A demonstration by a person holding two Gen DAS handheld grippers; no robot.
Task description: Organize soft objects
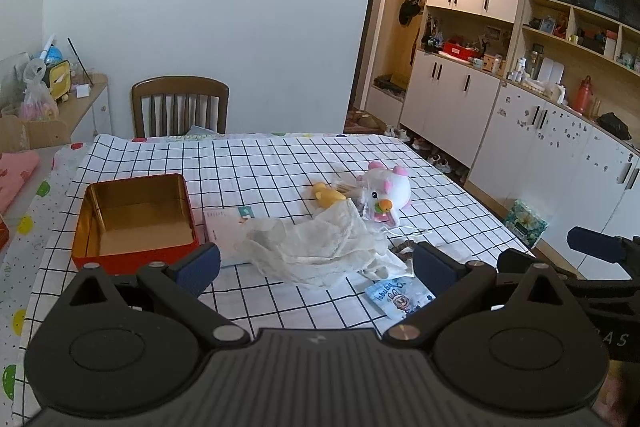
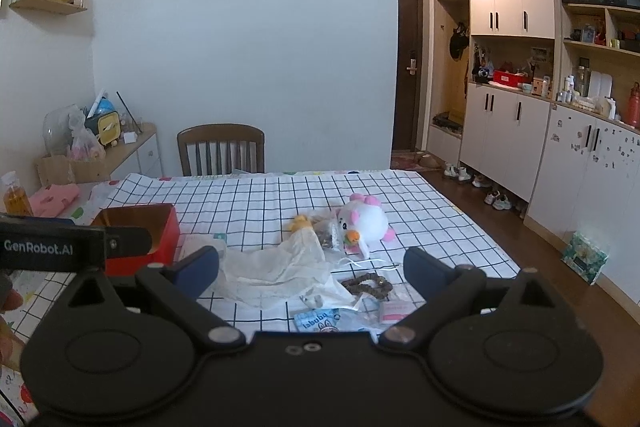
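Observation:
A crumpled white cloth (image 1: 316, 243) (image 2: 276, 267) lies mid-table on the checked tablecloth. Behind it sit a small yellow plush (image 1: 326, 195) (image 2: 301, 223) and a white and pink plush toy (image 1: 386, 193) (image 2: 366, 221). An open red tin (image 1: 136, 219) (image 2: 140, 233) with a gold inside stands empty at the left. A brown scrunchie (image 2: 366, 283) and a blue "labubu" packet (image 1: 398, 297) (image 2: 320, 319) lie near the front. My left gripper (image 1: 316, 269) hovers open just before the cloth. My right gripper (image 2: 312, 269) is open too, above the cloth's near edge, holding nothing.
A white card or booklet (image 1: 224, 231) lies beside the tin under the cloth's edge. A wooden chair (image 1: 180, 105) stands at the table's far side. Cabinets (image 1: 520, 131) line the right wall, with a tissue box (image 1: 526, 223) on the floor. A cluttered side table (image 1: 80, 95) sits at left.

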